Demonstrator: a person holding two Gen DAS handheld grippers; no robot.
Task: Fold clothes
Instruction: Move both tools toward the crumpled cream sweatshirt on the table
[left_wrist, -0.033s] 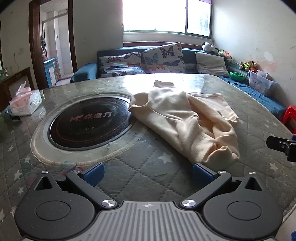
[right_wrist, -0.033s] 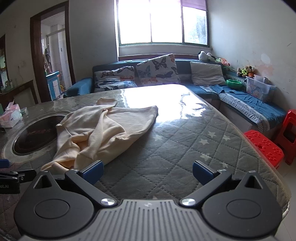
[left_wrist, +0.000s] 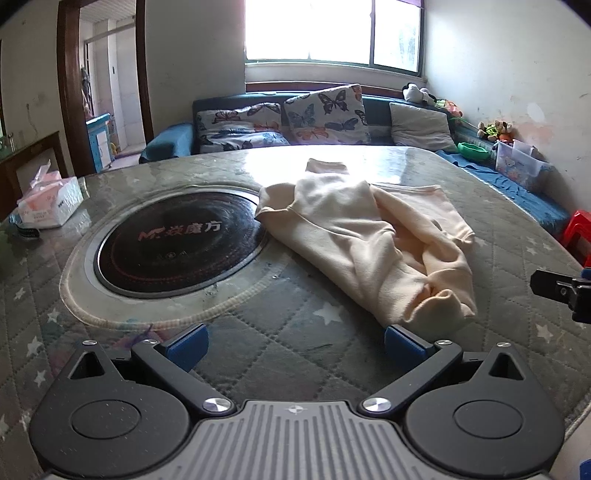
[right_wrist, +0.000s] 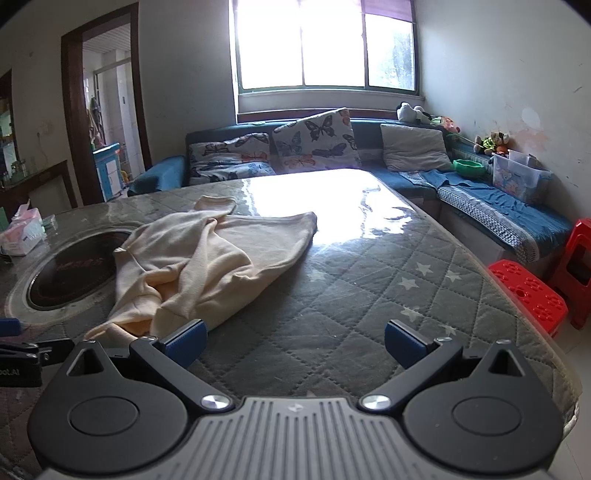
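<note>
Movement since earlier frame: none visible. Item: cream garment (left_wrist: 373, 240), rumpled, unfolded, on quilted surface (left_wrist: 280, 332) beside the hob. Soft, light, limp; take at hem corners. Left gripper (left_wrist: 295, 343), right gripper (right_wrist: 295, 343): both wide open, empty.

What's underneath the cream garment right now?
The cream garment lies crumpled on the quilted star-pattern table cover, its left edge overlapping the rim of the round black cooktop. Anything beneath the folds is hidden.
</note>
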